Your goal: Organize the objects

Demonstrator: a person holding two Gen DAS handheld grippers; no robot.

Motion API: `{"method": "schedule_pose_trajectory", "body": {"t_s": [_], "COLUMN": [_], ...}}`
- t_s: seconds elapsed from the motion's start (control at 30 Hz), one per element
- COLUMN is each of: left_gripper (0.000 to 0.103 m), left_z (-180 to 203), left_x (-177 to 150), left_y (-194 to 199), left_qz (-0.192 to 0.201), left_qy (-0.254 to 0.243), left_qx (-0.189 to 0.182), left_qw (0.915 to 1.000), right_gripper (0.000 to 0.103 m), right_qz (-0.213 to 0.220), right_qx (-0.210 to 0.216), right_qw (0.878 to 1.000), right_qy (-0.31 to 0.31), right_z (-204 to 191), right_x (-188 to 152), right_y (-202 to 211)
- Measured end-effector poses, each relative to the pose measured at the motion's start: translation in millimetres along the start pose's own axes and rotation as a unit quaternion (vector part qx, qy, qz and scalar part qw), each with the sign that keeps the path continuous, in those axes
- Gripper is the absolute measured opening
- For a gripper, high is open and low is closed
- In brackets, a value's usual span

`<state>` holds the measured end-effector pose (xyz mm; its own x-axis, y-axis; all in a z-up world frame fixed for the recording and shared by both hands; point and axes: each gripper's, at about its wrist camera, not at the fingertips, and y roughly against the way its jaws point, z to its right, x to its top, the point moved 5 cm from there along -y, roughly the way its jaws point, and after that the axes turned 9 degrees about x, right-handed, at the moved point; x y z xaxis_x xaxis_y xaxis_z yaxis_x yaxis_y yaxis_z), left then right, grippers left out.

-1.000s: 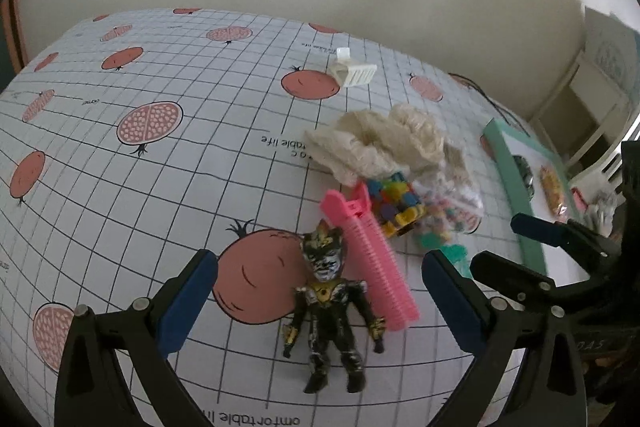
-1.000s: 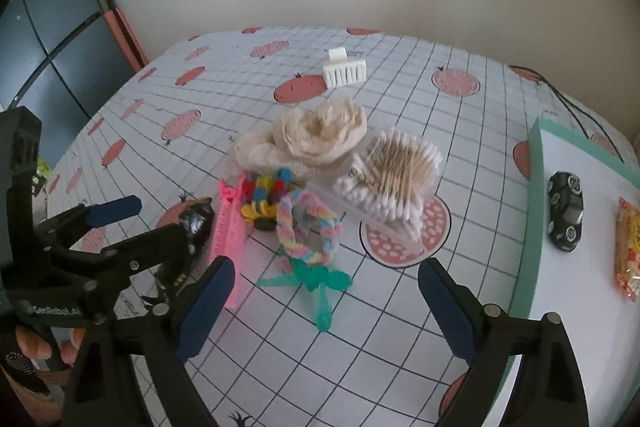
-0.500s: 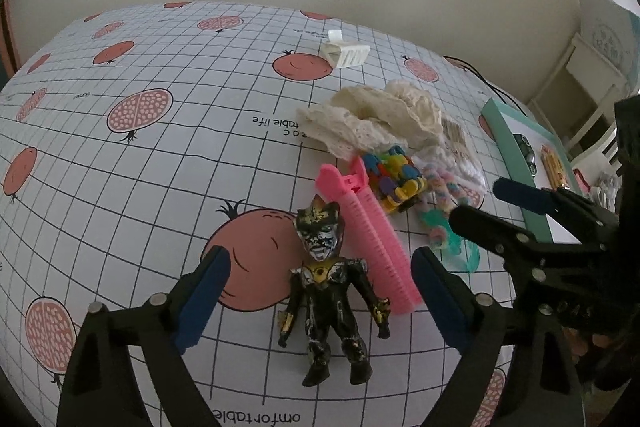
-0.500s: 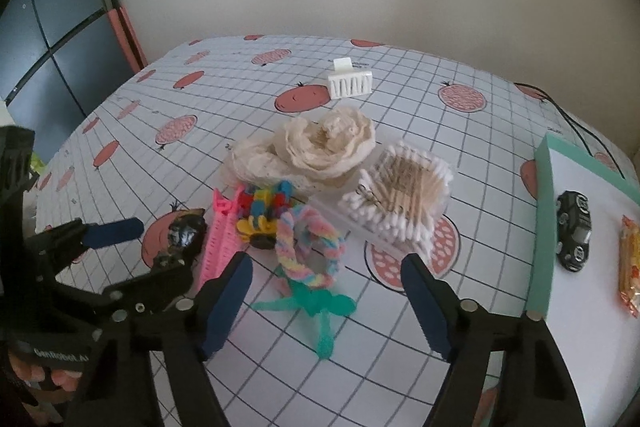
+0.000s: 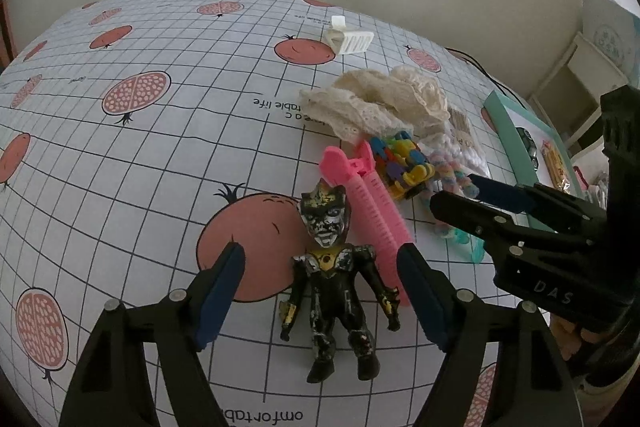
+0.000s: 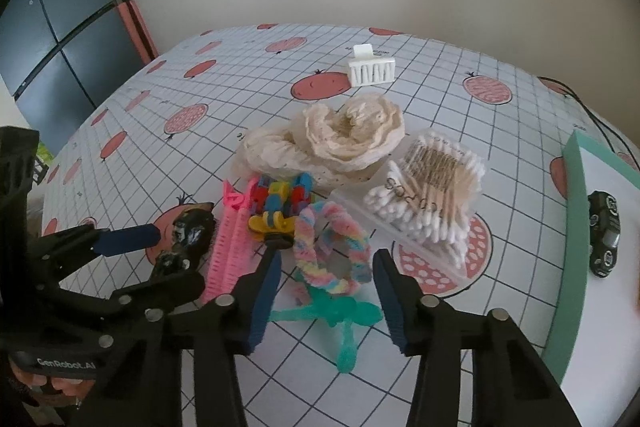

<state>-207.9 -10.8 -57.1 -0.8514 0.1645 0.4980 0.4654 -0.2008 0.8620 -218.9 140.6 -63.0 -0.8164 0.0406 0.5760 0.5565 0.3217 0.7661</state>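
A black toy figure lies face up on the tablecloth, and my left gripper stands open with a finger on either side of its body, not touching it. A pink comb clip lies right beside the figure. My right gripper is open over a pastel twisted ring and a teal plastic piece. Behind them sit a colourful block toy, a box of cotton swabs, a cream lace cloth and a white hair claw. Each gripper shows in the other's view.
A white tray with a teal rim at the right table edge holds a black toy car. A dark cabinet stands beyond the table's left side. A black cable runs along the far right.
Both grippers have come down and forward. The left one has narrowed around the figure; the right one has narrowed and closed in on the pastel ring. No object has moved.
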Motion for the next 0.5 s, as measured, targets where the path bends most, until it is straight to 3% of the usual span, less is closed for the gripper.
{"method": "schedule_pose_trajectory", "body": {"t_s": [0.5], "left_gripper": [0.079], "left_z": [-0.4], "left_x": [-1.8], "left_y": [-0.5], "left_qz": [-0.008], "left_qy": [0.011], "left_qx": [-0.018], "left_qw": [0.9997], "right_gripper": [0.025], "right_qz": [0.012], "right_qx": [0.011], "right_qw": [1.000], "right_qy": [-0.019], "right_z": [6.4], "right_x": [0.1], "right_y": [2.7]}}
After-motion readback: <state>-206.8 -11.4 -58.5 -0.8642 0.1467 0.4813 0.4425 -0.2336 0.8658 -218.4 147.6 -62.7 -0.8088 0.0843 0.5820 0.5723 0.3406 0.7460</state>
